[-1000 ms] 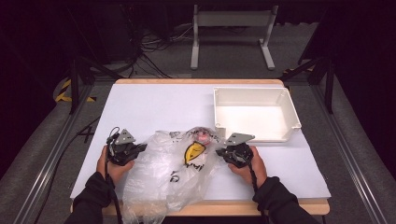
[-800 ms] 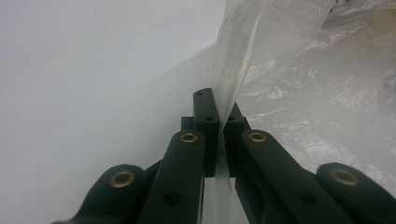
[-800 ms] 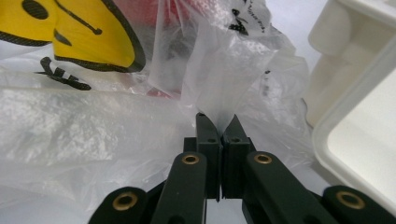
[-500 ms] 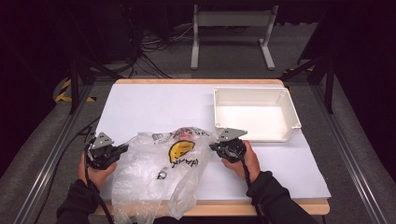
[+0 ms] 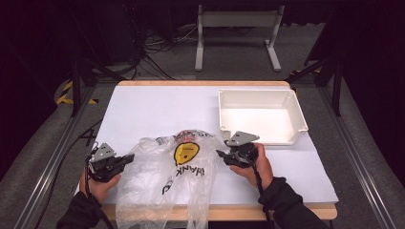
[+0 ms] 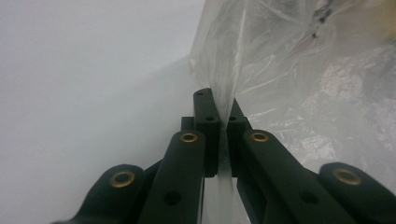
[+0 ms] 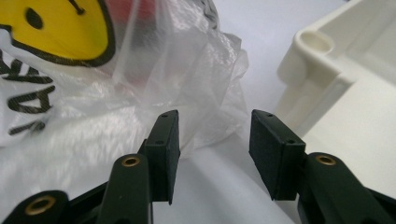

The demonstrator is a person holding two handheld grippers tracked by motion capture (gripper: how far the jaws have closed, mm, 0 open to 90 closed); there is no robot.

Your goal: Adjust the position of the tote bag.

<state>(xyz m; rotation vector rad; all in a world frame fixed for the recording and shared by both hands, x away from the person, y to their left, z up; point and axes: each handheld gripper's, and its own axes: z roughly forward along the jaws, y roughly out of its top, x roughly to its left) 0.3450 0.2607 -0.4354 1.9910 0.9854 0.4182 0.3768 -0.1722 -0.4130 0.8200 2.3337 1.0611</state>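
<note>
Our left tool [image 6: 219, 116] pinches the plastic bag [image 5: 172, 186], while our right tool [image 7: 215, 140], its jaws just opened and empty, sits just beside the bag's other edge.

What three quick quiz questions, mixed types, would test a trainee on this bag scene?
1. True or false: the left gripper is clamped on a fold of the plastic bag.
2. The right gripper has its jaws: A) pinching the bag, B) apart with nothing between the pads, C) inside the bin.
3. In the high view, which side of the bag does the white bin sit on?

Key
1. True: the film runs between the closed jaws.
2. B: the jaws have just been opening and the bag edge lies just beyond them.
3. To its right and farther back, empty, on the table.
</note>
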